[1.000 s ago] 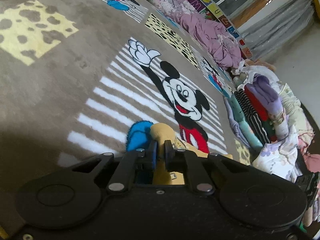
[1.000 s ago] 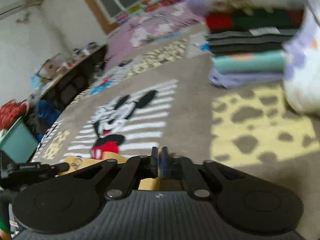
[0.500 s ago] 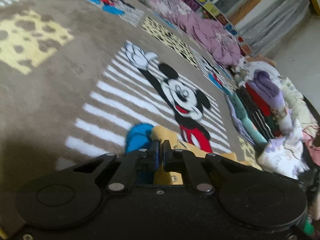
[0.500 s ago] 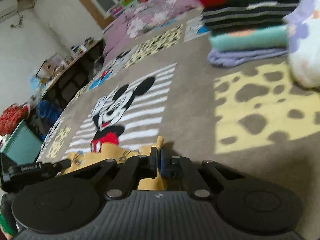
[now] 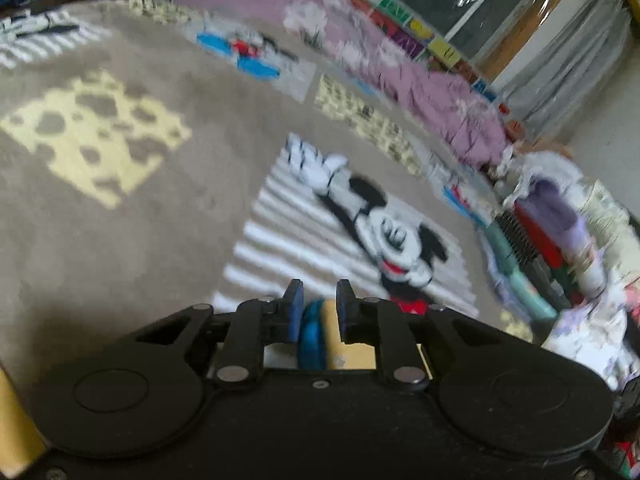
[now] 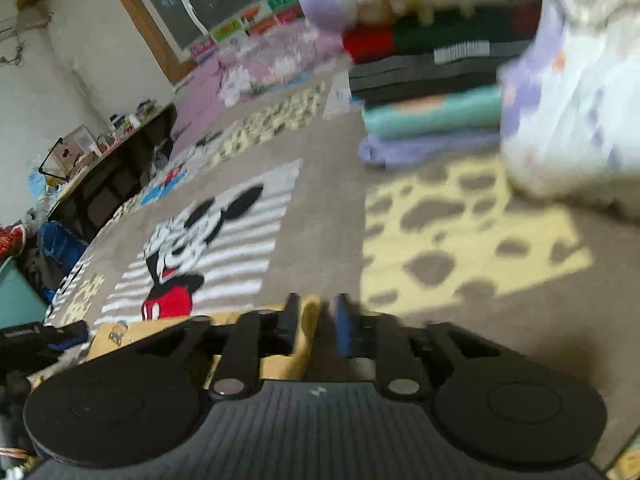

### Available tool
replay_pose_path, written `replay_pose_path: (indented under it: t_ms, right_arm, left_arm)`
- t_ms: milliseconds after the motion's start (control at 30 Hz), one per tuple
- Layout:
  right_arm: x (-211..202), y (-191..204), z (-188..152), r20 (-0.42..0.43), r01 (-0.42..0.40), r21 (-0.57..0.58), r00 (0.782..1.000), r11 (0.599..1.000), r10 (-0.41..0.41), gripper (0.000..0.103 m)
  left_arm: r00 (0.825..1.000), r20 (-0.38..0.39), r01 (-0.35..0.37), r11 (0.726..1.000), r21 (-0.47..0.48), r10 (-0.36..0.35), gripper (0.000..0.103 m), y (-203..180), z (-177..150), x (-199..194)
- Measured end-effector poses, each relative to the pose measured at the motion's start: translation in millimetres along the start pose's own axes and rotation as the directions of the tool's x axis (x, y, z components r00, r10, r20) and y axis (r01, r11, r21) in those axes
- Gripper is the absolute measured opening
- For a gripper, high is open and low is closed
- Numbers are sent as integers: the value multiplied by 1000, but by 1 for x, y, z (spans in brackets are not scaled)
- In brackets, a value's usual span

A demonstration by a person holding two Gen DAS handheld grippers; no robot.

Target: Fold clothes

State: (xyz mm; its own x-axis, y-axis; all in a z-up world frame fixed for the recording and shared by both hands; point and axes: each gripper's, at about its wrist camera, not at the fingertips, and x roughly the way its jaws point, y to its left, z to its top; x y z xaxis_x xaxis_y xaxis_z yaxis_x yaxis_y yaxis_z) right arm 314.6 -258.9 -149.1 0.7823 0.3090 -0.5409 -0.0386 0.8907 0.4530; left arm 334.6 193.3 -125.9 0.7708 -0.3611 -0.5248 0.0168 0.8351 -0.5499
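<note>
1. The left gripper is opening its jaws. The yellow garment, with its blue cuff, sits in the gap between the blue pads, but the pads do not seem to press on it.

2. The right gripper is opening too. A bit of the same yellow cloth sits by its left pad, and the pads stand apart from each other.

3. The yellow garment lies low on the rug, right under both grippers, near the cartoon mouse.

4. I think this is the letting-go step: a fold has been laid down and both hands are dropping the cloth.

5. Next, I think the grippers need to lift clear without dragging the cloth, then find two new edges to grab for the next fold. Pulling away crooked could mess up the fold.

6. The left view shows the blue cuff and a pink blanket far off by the wall. The right view does not show the cuff.

7. The right view shows more of the yellow garment spread to the left, the other gripper's tip at the left edge, and the pile of folded clothes up close. It also shows a dark table by the wall. The left view shows that pile only at its right side, small and blurry.
</note>
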Motion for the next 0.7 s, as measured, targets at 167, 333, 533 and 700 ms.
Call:
replay_pose_path:
  t_ms: [167, 333, 533, 700]
  right_arm:
    - [-7, 25, -1, 4, -82, -110, 997, 991, 83, 28]
    - [26, 35, -12, -135, 5, -197, 990, 980, -32, 24]
    - [-4, 48, -9, -72, -14, -231, 997, 973, -3, 28]
    - [-34, 70, -26, -79, -96, -290, 994, 952, 76, 28]
  left_arm:
    - [989, -69, 134, 990, 52, -130, 14, -18, -5, 7]
    - [990, -140, -2, 1000, -16, 0, 25, 0, -14, 31]
    - [996, -46, 78, 997, -17, -79, 30, -1, 0, -2]
    - [987, -73, 147, 989, 24, -144, 30, -11, -5, -20]
